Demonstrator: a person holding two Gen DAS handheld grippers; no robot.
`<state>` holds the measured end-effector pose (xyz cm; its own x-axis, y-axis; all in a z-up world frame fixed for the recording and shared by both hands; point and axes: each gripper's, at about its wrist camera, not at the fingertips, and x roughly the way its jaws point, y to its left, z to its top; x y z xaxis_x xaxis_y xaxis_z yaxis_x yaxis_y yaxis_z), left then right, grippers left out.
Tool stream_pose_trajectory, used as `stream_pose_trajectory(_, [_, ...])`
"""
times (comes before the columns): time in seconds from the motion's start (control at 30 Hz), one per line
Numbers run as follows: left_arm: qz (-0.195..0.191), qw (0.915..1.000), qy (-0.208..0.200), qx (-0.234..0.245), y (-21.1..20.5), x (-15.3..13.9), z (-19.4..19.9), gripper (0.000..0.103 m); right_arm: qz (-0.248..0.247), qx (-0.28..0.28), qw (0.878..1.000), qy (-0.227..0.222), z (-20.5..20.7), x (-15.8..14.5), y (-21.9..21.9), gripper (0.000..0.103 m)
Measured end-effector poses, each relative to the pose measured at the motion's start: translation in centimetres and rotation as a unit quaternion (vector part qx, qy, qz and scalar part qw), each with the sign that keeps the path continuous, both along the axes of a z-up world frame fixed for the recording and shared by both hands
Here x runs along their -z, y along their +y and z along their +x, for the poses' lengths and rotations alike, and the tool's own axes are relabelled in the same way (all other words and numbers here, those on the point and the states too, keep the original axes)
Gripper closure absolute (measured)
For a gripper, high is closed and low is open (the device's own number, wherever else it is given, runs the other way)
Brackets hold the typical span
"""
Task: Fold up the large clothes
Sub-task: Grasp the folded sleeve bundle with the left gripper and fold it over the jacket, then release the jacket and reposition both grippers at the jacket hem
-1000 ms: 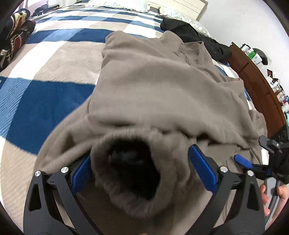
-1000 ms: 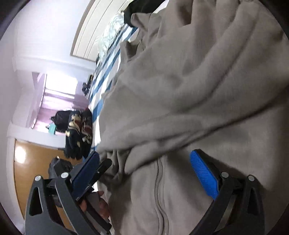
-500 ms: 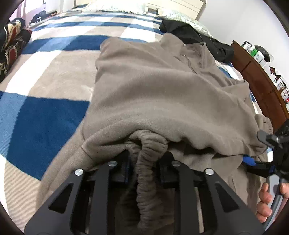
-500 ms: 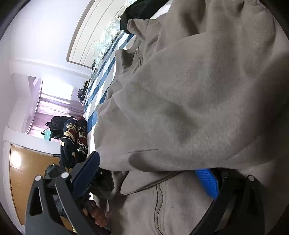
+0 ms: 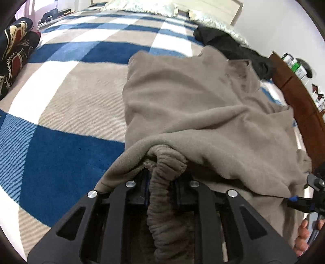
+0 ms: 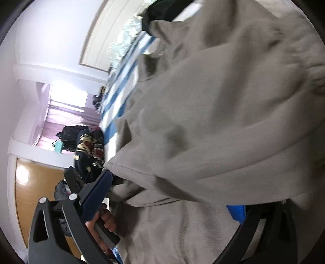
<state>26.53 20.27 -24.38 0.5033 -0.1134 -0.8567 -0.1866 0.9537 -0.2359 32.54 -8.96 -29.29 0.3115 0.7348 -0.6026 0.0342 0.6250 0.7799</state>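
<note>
Grey fleece is pinched in the left tool (image 5: pixel 162 182) — its fingers are clamped tight on the ribbed cuff (image 5: pixel 164 195) of the fleece jacket (image 5: pixel 199 113). The right tool (image 6: pixel 168 195) has its blue pads spread wide apart, with the garment's folded edge lying between them. The jacket lies spread across the blue, white and beige checked bed (image 5: pixel 61 113) — a dark garment (image 5: pixel 229 48) lies beyond its collar, near the pillows (image 5: pixel 142 7).

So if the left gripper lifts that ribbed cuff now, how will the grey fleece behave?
Probably floppy: the grey fleece already drapes in soft folds. The ribbed cuff, bunched in the left gripper, looks thick, so slipping seems unlikely. The body would likely trail behind.
</note>
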Motion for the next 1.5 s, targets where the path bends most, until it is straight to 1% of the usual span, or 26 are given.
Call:
stream_pose_trajectory(0.1, [0.001, 1.0000, 0.007, 0.003, 0.2, 0.4, -0.2, 0.085, 0.006, 0.009, 1.000, 0.007, -0.5, 0.8, -1.9, 0.008])
stream_pose_trajectory(0.17, [0.008, 0.9999, 0.008, 0.006, -0.1, 0.1, -0.4, 0.085, -0.001, 0.010, 1.000, 0.005, -1.0, 0.5, -2.8, 0.008])
stream_pose_trajectory(0.23, [0.009, 0.9999, 0.004, 0.010, -0.4, -0.2, -0.9, 0.081, -0.008, 0.013, 1.000, 0.006, -1.7, -0.1, -3.5, 0.008])
stream_pose_trajectory(0.27, [0.004, 0.9999, 0.000, 0.012, -0.7, -0.5, -1.3, 0.076, -0.007, 0.009, 1.000, 0.006, -2.3, -0.6, -3.9, 0.008])
stream_pose_trajectory(0.3, [0.001, 0.9999, -0.003, 0.016, -0.8, -0.7, -1.6, 0.062, -0.007, 0.006, 1.000, 0.004, -2.7, -1.0, -4.3, 0.008])
stream_pose_trajectory(0.33, [0.000, 0.9998, -0.006, 0.021, -1.0, -0.9, -2.0, 0.041, -0.011, 0.001, 1.000, 0.001, -3.4, -1.6, -4.6, 0.008])
stream_pose_trajectory(0.4, [-0.004, 0.9992, -0.015, 0.036, -1.9, -1.5, -3.3, 0.019, -0.021, -0.013, 1.000, -0.004, -4.7, -2.5, -5.2, 0.008])
stream_pose_trajectory(0.43, [0.004, 0.9991, -0.018, 0.039, -2.3, -1.9, -4.0, 0.015, -0.027, -0.024, 0.999, -0.006, -5.6, -3.0, -5.6, 0.008])
stream_pose_trajectory(0.5, [0.022, 0.9984, -0.020, 0.049, -3.2, -2.7, -5.7, 0.014, -0.041, -0.042, 0.998, -0.015, -7.4, -3.8, -6.3, 0.007])
stream_pose_trajectory(0.57, [0.024, 0.9977, -0.021, 0.060, -3.6, -3.4, -7.3, 0.014, -0.063, -0.066, 0.995, -0.028, -9.8, -4.7, -7.2, 0.005])
stream_pose_trajectory(0.6, [0.024, 0.9972, -0.022, 0.068, -3.8, -4.0, -8.9, 0.014, -0.074, -0.077, 0.994, -0.032, -10.7, -5.0, -7.5, 0.005])
stream_pose_trajectory(0.67, [0.024, 0.9965, -0.020, 0.077, -3.9, -4.6, -10.9, 0.014, -0.118, -0.108, 0.986, -0.054, -13.0, -5.9, -8.4, 0.005])
stream_pose_trajectory(0.7, [0.024, 0.9958, -0.016, 0.087, -4.0, -4.9, -12.6, 0.014, -0.132, -0.117, 0.982, -0.064, -13.9, -6.2, -8.7, 0.005])
stream_pose_trajectory(0.77, [0.036, 0.9946, -0.013, 0.097, -3.8, -5.3, -14.6, 0.014, -0.161, -0.129, 0.975, -0.080, -16.0, -6.6, -10.1, 0.005])
stream_pose_trajectory(0.87, [0.080, 0.9911, -0.019, 0.104, -3.7, -6.2, -18.8, 0.014, -0.190, -0.125, 0.970, -0.081, -18.3, -6.5, -12.2, 0.005])
stream_pose_trajectory(0.93, [0.100, 0.9892, -0.020, 0.106, -3.5, -6.5, -20.8, 0.014, -0.200, -0.124, 0.969, -0.080, -19.5, -6.3, -13.3, 0.005])
stream_pose_trajectory(1.03, [0.105, 0.9887, -0.008, 0.106, -2.7, -6.0, -23.5, 0.014, -0.213, -0.111, 0.967, -0.084, -21.4, -6.2, -15.3, 0.005])
stream_pose_trajectory(1.13, [0.112, 0.9884, 0.016, 0.102, -1.8, -4.8, -25.2, 0.014, -0.221, -0.085, 0.967, -0.091, -23.0, -6.2, -17.1, 0.005])
stream_pose_trajectory(1.23, [0.147, 0.9835, 0.032, 0.101, -1.2, -3.8, -26.4, 0.014, -0.237, -0.076, 0.962, -0.111, -24.5, -6.6, -18.3, 0.005])
stream_pose_trajectory(1.3, [0.143, 0.9841, 0.041, 0.097, -0.6, -3.2, -26.9, 0.014, -0.249, -0.084, 0.958, -0.117, -25.2, -6.4, -18.6, 0.005])
stream_pose_trajectory(1.37, [0.125, 0.9868, 0.046, 0.092, 0.3, -2.8, -27.3, 0.014, -0.254, -0.091, 0.955, -0.119, -25.7, -6.2, -18.7, 0.005])
stream_pose_trajectory(1.5, [0.074, 0.9922, 0.060, 0.081, 2.0, -1.5, -28.3, 0.014, -0.234, -0.097, 0.962, -0.104, -26.1, -5.4, -19.1, 0.005])
